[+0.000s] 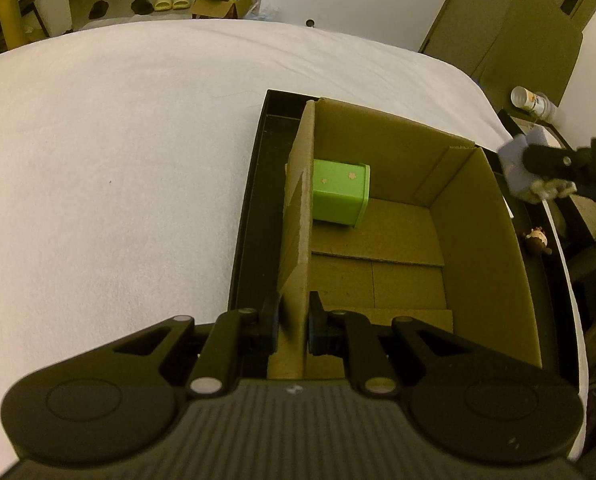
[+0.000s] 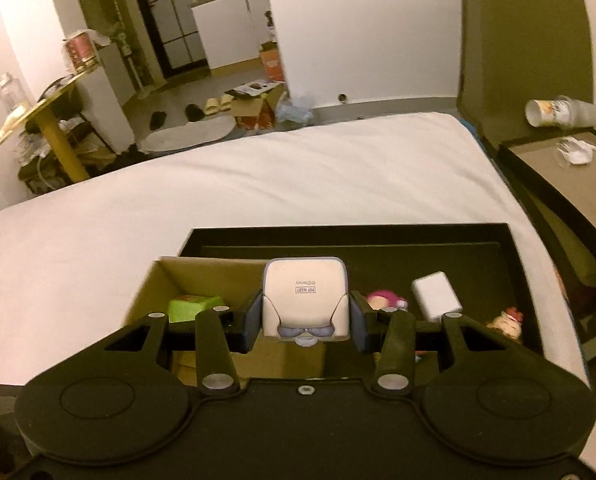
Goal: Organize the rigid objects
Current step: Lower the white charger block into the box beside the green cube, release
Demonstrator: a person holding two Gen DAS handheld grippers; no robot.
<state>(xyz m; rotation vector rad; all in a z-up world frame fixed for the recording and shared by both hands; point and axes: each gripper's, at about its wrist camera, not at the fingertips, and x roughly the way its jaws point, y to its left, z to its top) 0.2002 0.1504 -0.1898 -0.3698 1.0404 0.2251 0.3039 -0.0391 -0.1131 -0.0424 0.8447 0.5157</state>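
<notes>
Through the left wrist camera, your left claw (image 1: 292,322) is clenched on the near wall of the cardboard box (image 1: 481,248) — the box sits in a black tray (image 1: 250,216) on the white bed (image 1: 118,160). A green block (image 1: 339,196) lies inside, against the left wall.

Through the right wrist camera, your right claw (image 2: 303,318) grips a white figurine (image 2: 305,300) base-up above the box's right edge. Right of it in the tray lie a pink toy (image 2: 383,299), a white block (image 2: 435,296) and a small doll (image 2: 507,322).
</notes>
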